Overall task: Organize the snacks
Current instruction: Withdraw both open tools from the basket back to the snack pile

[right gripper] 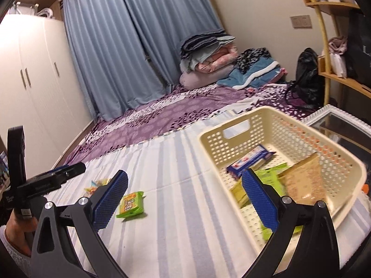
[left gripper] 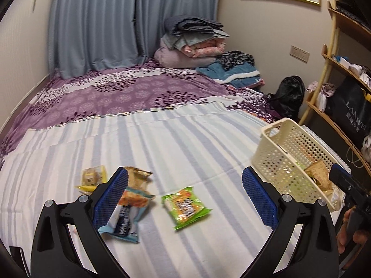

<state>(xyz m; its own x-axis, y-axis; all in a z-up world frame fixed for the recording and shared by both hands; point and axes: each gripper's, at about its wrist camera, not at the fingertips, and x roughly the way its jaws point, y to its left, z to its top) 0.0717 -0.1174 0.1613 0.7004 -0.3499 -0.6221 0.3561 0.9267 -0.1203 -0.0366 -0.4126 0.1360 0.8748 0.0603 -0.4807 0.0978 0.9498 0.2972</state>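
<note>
Green snack packet [left gripper: 185, 207] lies flat on the bed between the wide, empty left tongs [left gripper: 185, 194], so drop them squarely over it before pinching, while the right tongs [right gripper: 185, 199], also wide and empty, hover beside the basket [right gripper: 234, 125].

Soft cloth, shiny wrappers, hard plastic

The bed [left gripper: 162, 139] wears matt woven striped cloth; the green snack packet [left gripper: 185, 206] looks like glossy film, though blurred; the basket [right gripper: 266, 125] is smooth perforated cream plastic; each claw's fingers [left gripper: 111, 197] carry rough-textured blue pads on matt black plastic.
</note>
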